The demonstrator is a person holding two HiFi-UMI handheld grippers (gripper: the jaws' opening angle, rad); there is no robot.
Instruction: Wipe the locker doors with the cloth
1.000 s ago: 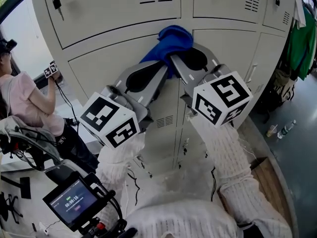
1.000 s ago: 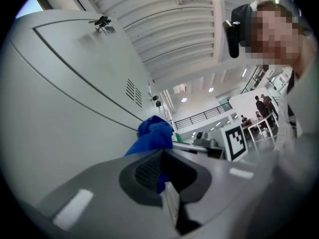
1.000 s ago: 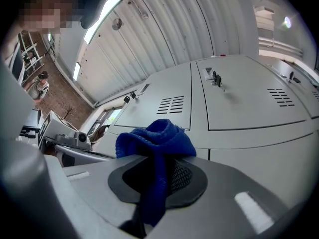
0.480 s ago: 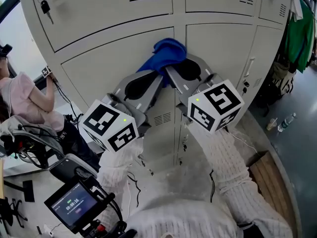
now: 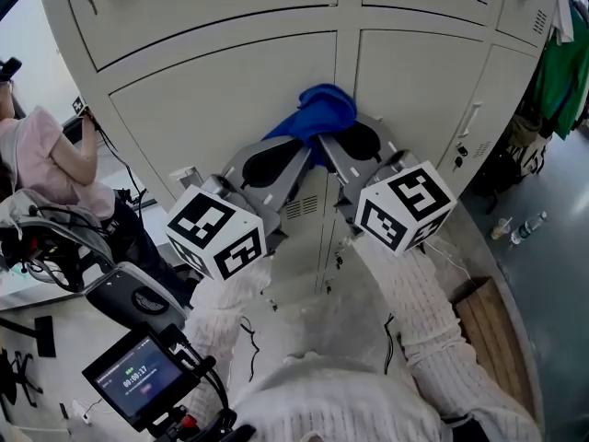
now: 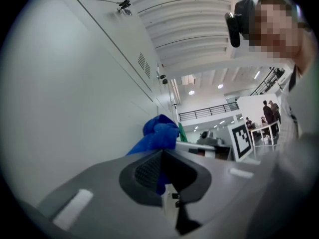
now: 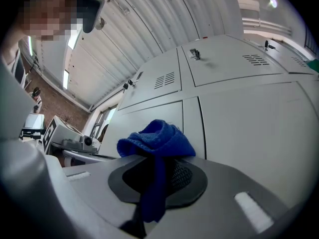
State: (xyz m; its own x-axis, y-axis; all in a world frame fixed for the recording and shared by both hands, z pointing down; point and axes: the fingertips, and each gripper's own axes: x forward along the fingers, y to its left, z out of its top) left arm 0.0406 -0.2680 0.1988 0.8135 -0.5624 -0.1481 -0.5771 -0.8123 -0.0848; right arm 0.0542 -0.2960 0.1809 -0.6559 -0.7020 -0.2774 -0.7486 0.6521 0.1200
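Now, one blue cloth point(image 5: 322, 109) at the locker doors point(image 5: 230, 90), left hand-held gripper point(image 6: 160, 158) and right hand-held gripper point(image 7: 158, 166) clamped on it.

— Did the whole cloth point(image 5: 319, 113) show?
— No. The left claw point(image 5: 299, 148) and right claw point(image 5: 324, 144) hid its lower folds.
— The top lockers point(image 5: 212, 3)?
— Cut off by the edge. Digits on the screen point(image 5: 136, 376) were too small.

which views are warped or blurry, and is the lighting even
Head view: sharp and evenly lit, though the locker doors bow outward. Left gripper view: strong fisheye with black corners, near fingers soft, bright hall behind the cloth. Right gripper view: same black corners, cloth crisp, no glare.
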